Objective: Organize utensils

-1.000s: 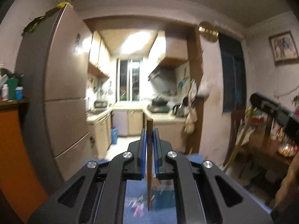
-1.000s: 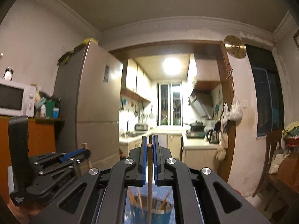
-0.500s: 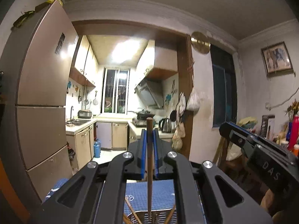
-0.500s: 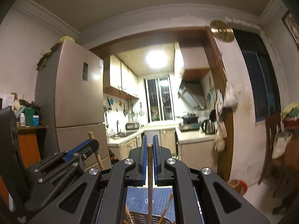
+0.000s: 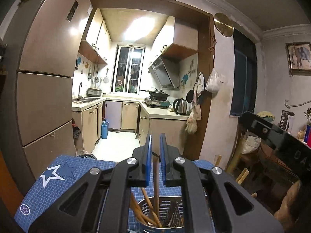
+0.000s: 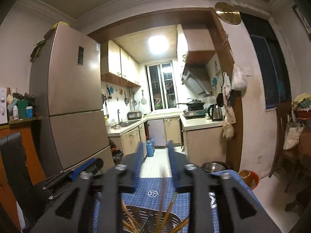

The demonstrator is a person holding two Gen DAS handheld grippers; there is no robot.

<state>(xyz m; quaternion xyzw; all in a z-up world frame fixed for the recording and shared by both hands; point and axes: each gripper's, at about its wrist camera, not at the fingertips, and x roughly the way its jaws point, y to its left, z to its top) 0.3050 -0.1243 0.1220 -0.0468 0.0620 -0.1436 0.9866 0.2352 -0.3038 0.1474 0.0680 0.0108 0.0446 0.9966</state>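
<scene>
The left gripper sits at lower centre of its own view, its two blue-padded jaws a little apart. One brown wooden chopstick stands upright in the gap with a sliver of space on either side, so the pads do not press on it. Its lower end rests in the single perforated metal utensil holder at the bottom edge of the frame, where at least three more chopsticks lean.

The right gripper is motion-blurred at lower centre of its view. Its jaws are opening and stand wide apart. One faint, smeared chopstick shows between them, touching neither pad, above the same holder. At least four chopsticks fan out of the holder there, though blur makes an exact count impossible.

The holder stands on one blue grid-printed mat with white star marks. Each gripper also shows in the other's view: one at the right edge, one at lower left.

Beyond, one tall brown fridge fills the left, two blue bottles stand on the kitchen floor, one steel kettle sits on the counter, and one round gold clock hangs at upper right
</scene>
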